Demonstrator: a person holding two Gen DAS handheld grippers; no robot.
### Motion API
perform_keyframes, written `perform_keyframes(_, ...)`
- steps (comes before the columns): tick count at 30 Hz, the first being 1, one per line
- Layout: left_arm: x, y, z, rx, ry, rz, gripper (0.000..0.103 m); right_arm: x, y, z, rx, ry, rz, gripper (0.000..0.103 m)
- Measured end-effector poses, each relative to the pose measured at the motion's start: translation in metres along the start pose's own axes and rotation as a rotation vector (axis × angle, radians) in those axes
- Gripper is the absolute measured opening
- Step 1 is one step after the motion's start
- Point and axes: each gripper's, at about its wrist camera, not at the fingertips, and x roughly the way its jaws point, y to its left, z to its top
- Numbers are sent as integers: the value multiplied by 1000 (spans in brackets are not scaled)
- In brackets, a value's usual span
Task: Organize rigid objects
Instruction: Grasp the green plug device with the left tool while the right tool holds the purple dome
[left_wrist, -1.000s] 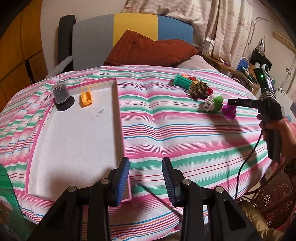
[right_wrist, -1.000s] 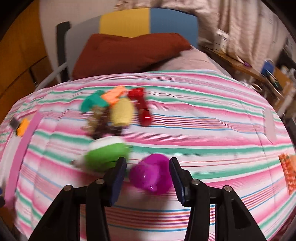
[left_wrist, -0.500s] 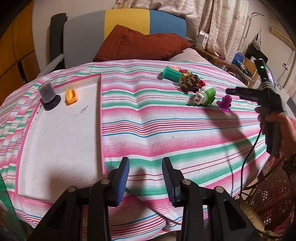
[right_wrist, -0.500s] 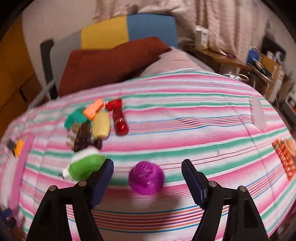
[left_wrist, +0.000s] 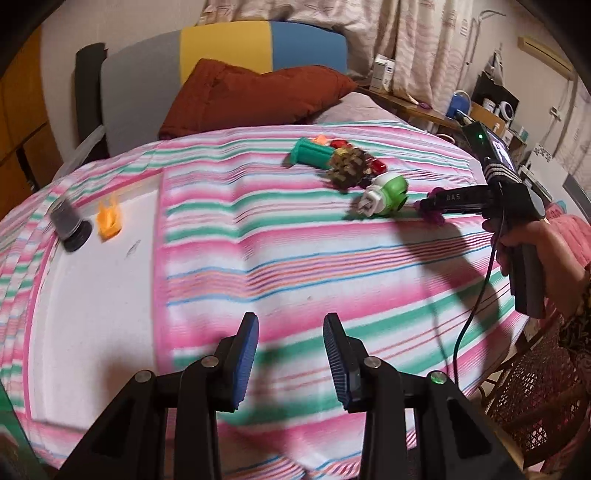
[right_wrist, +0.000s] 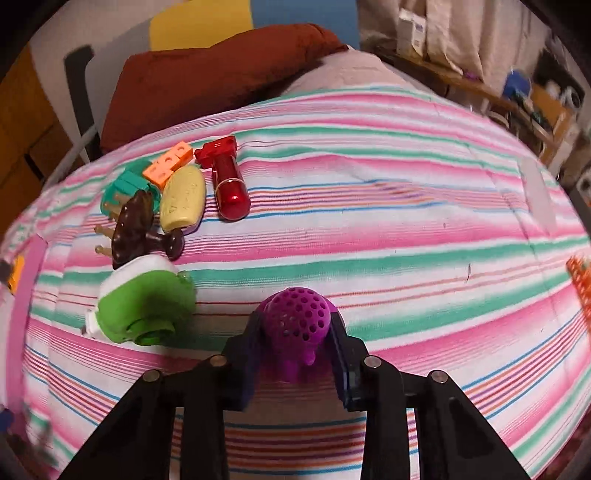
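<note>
While the left gripper (left_wrist: 291, 360) hangs tilted down over the striped bedspread (left_wrist: 295, 251), its blue pads (left_wrist: 243, 356) stand apart with only cloth under them. Left of it lies the white tray (left_wrist: 92, 295) — inside, at the far end, a dark cup-like piece (left_wrist: 70, 229) and a small orange piece (left_wrist: 109, 221), blurred, just beside each other. Right of the tray: the toy pile, green-white toy (right_wrist: 144, 310) nearest. Right gripper (right_wrist: 295, 350) is pitched down at the bedspread, a hand (left_wrist: 535, 251) on its grip; its jaws have just been closing and now clamp the purple perforated toy (right_wrist: 297, 317) — toy sits at the bedspread, just right of the green-white one.
</note>
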Motion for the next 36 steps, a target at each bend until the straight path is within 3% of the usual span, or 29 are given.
perform_keyframes(6,23,-28,31,50,-13,-47,36,-3,-12,-1,70,34,-18,34)
perform_keyframes(18,103,-81,99,261,-22,-38,40,-6,-27,4,146,72,8,34)
perform_keyframes(23,119,-87,109,265,-5,-115,40,-6,-29,5,163,83,21,34)
perform_keyframes(26,135,-88,109,235,52,-170,40,-6,-28,6,161,86,28,34)
perform_keyframes(29,140,-84,106,154,90,-260,33,-6,-28,5,166,88,34,34)
perform_keyframes(33,141,-77,104,39,142,-370,33,-6,-29,6,176,90,41,34)
perform_keyframes(36,137,-68,100,-41,162,-406,33,-7,-29,6,177,91,41,34)
